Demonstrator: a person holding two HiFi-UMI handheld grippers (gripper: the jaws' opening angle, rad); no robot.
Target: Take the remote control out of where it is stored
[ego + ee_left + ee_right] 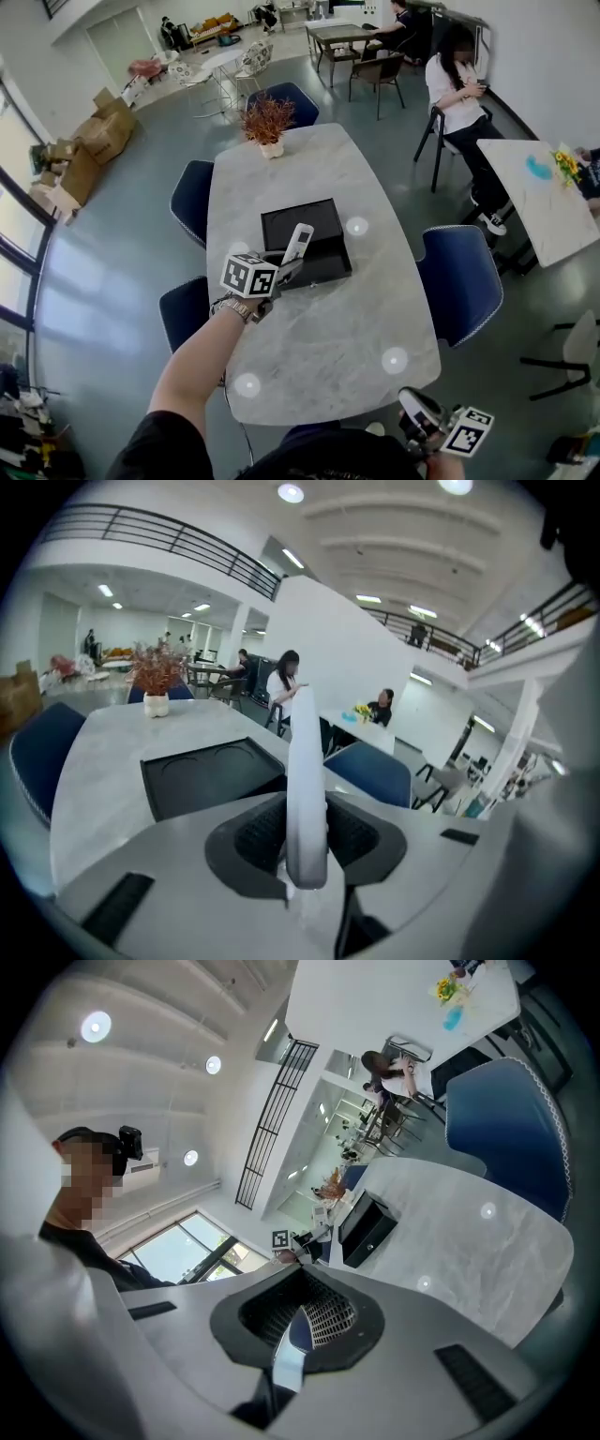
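The remote control (298, 242) is being gripped by the left gripper (286, 267), whose fingers are being kept about half open and pressed on the remote's lower end. In the left gripper view the remote control (307, 789) is being seen edge-on between the two pads, its long axis running out along the fingers and rising toward the far edge of the table (319, 347). It is being held in the air above the near side of the black box (323, 217), which is lying about the middle of the table. The box's tray (206, 771) is being shown below and beyond the remote, apart from it, so the remote is being judged clear of its storage place. The right gripper (419, 417) is being held low, off the near right corner of the table and well apart from the box. Its fingers are being kept drawn together with nothing between them, so the left hand is by far the nearer.
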